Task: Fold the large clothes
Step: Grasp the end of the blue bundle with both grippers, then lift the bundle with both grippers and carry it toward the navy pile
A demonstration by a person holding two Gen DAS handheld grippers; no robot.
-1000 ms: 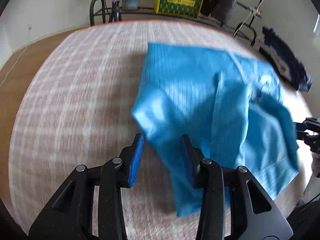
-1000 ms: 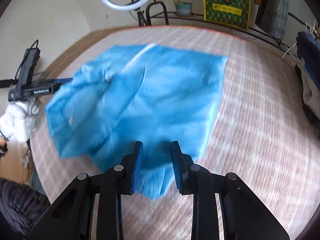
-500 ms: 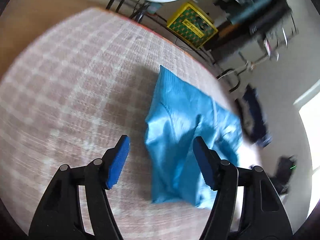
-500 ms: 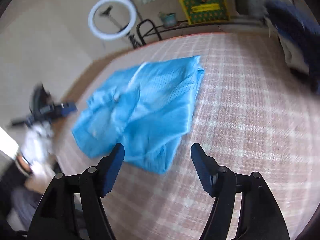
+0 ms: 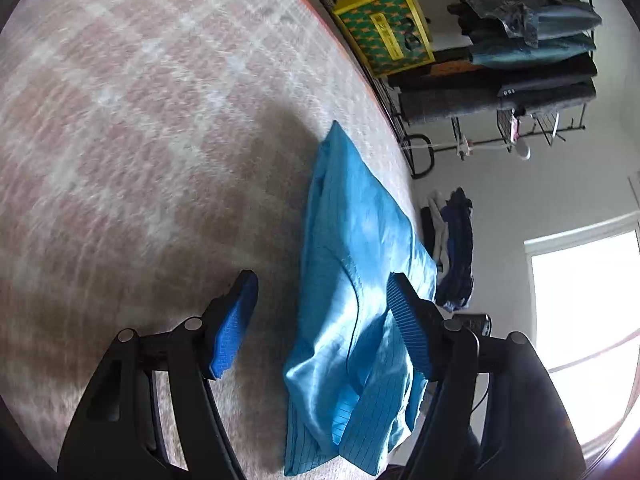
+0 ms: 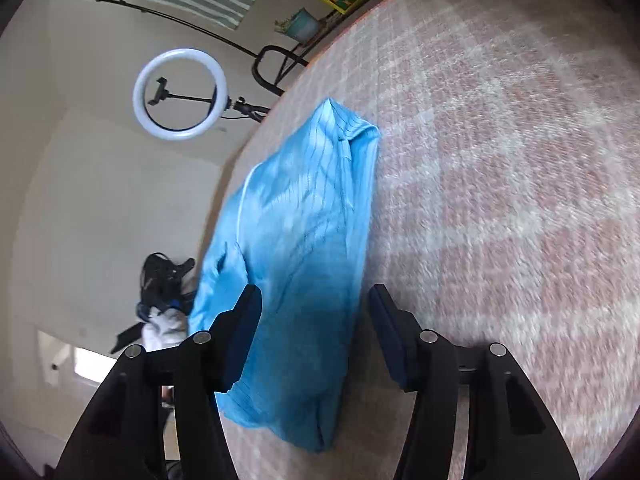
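The blue garment (image 5: 352, 300) lies folded into a long strip on the checked pink cloth (image 5: 140, 140), running straight ahead of both grippers. The left gripper (image 5: 320, 320) has its jaws apart, having just been opening, the near end of the strip below them and untouched. The right gripper (image 6: 312, 332) stands apart too, its jaws just closing somewhat, clear of the fabric. A ring light (image 6: 180, 94) stands beyond, to its left.
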